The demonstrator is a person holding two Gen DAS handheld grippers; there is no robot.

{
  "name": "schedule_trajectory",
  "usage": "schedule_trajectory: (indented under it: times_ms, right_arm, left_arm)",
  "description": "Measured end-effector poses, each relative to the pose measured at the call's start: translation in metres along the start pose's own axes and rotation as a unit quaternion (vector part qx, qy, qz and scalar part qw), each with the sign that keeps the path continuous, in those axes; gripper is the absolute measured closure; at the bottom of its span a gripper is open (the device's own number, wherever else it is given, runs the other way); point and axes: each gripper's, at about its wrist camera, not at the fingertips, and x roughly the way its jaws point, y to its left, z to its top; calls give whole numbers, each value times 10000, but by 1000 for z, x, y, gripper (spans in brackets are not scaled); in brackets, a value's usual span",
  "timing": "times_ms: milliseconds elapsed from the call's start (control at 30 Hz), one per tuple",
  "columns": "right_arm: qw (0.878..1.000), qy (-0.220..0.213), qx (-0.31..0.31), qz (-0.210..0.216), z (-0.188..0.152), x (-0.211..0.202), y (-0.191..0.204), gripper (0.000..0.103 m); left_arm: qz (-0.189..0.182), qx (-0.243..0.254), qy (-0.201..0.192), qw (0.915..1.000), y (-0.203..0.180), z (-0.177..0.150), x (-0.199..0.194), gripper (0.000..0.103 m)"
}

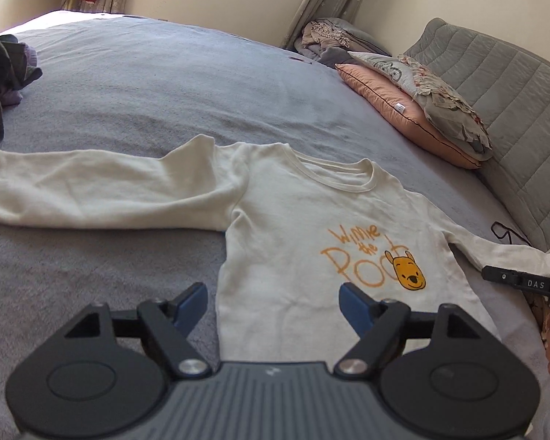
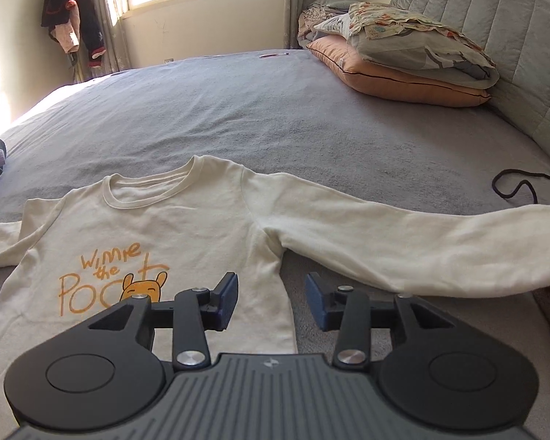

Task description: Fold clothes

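A: Where is the cream shirt (image 1: 293, 227) found?

B: Spread flat, print up, on the grey bed (image 1: 165, 84), both sleeves stretched out sideways.

A: And the tongs?

B: The left tongs (image 1: 273, 302) and right tongs (image 2: 271, 299) are held spread above the side seams, nothing pinched. For a neat fold, a sleeve should be gripped near its cuff and laid squarely across the chest.

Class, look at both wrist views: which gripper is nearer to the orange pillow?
Right. The right gripper is at the shirt's side nearer the orange pillow; the left gripper is at its far side.
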Motion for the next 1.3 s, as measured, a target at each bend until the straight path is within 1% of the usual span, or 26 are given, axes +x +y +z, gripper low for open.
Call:
schedule_trajectory:
  times_ms: [100,167,233,367,400,533,633,700,767,833,867,900,933,967,1033,1167,1233,1300]
  right_arm:
    - [9997,222,31,51,-18,-13,-5,59]
    - [9993,345,76,99,-30,-21,-10,59]
    - [9987,466,122,147,-41,-29,-15,59]
    - [9970,708,215,243,-65,-45,-24,59]
    - [9964,769,238,267,-71,-49,-27,59]
    - [9924,1068,256,546,-96,-62,-32,60]
    - [9893,1221,215,771,-111,-75,-35,60]
    - [9857,1283,418,1014,-119,-83,-41,60]
    - [9818,1323,623,1213,-126,-89,-47,60]
    - [9773,1359,857,1379,-132,-94,-54,63]
    - [9754,1412,917,1423,-134,-95,-55,65]
    - [9735,1467,969,1461,-135,-96,-56,71]
    - [9716,1522,1020,1498,-137,-97,-57,82]
    - [9723,1507,978,1497,-137,-100,-56,87]
    - [9743,1454,868,1482,-135,-105,-55,91]
    - [9778,1319,734,1451,-129,-118,-59,94]
    - [9793,1235,716,1436,-124,-125,-64,94]
    - [9804,1235,690,1373,-122,-127,-68,94]
  left_arm:
    - [-163,-300,262,9991,12,-16,-10,24]
    - [-332,-528,458,9970,19,-28,-16,26]
    - [-479,-703,613,9945,24,-39,-21,29]
    - [-739,-802,801,9908,29,-61,-34,34]
    - [-813,-824,852,9896,30,-66,-37,37]
    - [-1176,-947,1090,9825,36,-89,-50,45]
    - [-1484,-1224,1279,9729,45,-105,-55,53]
    - [-1691,-1438,1406,9649,52,-115,-57,56]
    - [-1895,-1650,1532,9557,58,-125,-60,63]
    - [-2097,-1860,1656,9455,64,-135,-63,80]
    - [-2176,-1941,1735,9407,66,-140,-63,85]
    - [-2194,-1952,1808,9387,65,-144,-63,93]
    - [-2177,-1915,1814,9397,63,-145,-64,98]
    - [-2166,-1871,1803,9410,61,-145,-65,98]
    - [-2189,-1761,1722,9442,55,-143,-72,99]
    - [-2395,-1529,1639,9447,46,-134,-88,99]
    - [-2383,-1435,1688,9456,44,-134,-91,100]
    - [-2293,-1379,1833,9459,44,-138,-88,100]
